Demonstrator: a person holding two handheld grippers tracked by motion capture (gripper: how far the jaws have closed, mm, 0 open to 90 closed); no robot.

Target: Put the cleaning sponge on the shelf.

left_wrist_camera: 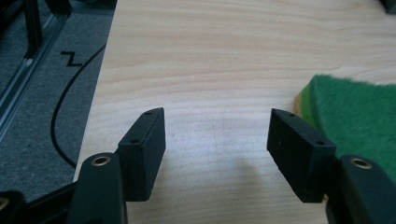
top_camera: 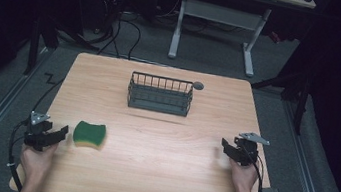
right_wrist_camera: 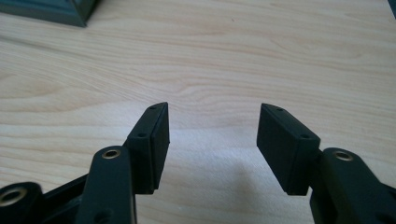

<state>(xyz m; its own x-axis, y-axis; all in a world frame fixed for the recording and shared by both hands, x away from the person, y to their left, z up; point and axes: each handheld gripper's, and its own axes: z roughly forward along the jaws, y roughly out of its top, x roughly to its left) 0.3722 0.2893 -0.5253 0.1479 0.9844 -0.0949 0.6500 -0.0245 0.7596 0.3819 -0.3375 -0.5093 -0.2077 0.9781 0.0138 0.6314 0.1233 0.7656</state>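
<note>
while fingers gape empty, left gripper [top_camera: 58, 134] sits beside sponge [top_camera: 89, 134].

A light wooden table [top_camera: 162, 140] with rounded corners stood on grey carpet [top_camera: 214, 57]. Near its far edge sat a dark wire basket [top_camera: 160, 94] with upright bars, and a small round grey disc [top_camera: 198, 86] lay just beside the basket's far right corner. Beyond the table stood a white metal desk frame [top_camera: 217, 19]. Black cables [top_camera: 121, 33] trailed across the carpet at the far left.
</note>
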